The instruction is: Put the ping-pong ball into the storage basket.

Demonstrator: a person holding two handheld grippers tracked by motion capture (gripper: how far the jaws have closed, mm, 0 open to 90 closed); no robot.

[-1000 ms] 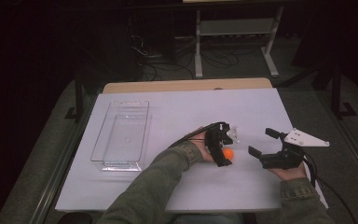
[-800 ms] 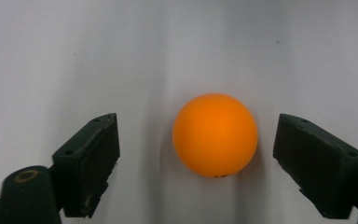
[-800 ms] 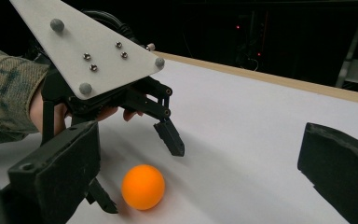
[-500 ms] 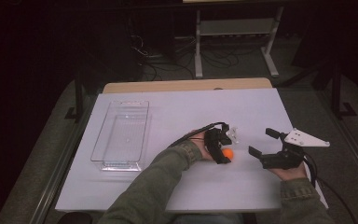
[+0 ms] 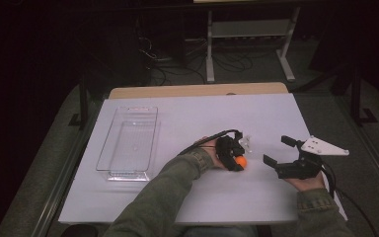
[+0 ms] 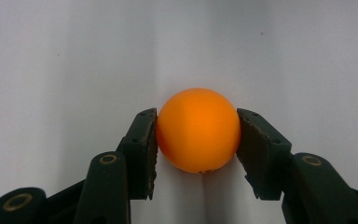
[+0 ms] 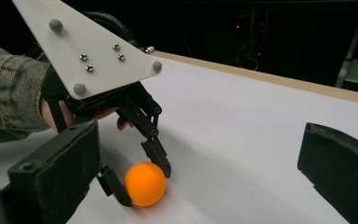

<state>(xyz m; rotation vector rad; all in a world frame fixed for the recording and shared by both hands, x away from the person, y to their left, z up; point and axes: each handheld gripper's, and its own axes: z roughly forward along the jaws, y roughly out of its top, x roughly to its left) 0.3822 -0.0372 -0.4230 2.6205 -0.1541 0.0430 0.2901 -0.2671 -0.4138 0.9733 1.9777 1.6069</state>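
Note:
An orange ball (image 6: 198,130) rests on the white table top (image 5: 256,116), right of centre. My left gripper (image 6: 196,136) is shut on the ball, one black jaw pressed to each side. From above, the ball (image 5: 241,161) shows at the tip of the left gripper (image 5: 238,161), with the sleeved left forearm reaching in from the bottom. My right gripper (image 5: 275,149) lies a short way to the right, open with nothing between its jaws. The right gripper view looks past its own wide-apart jaws (image 7: 198,140) at the left gripper (image 7: 142,183) pinching the ball (image 7: 144,184).
A clear plastic tray (image 5: 126,174) stands on the left part of the table, lengthwise, with nothing in it. A wooden edge (image 5: 197,91) runs along the table's far side. Beyond it are a dark floor, cables and a white stand (image 5: 246,29).

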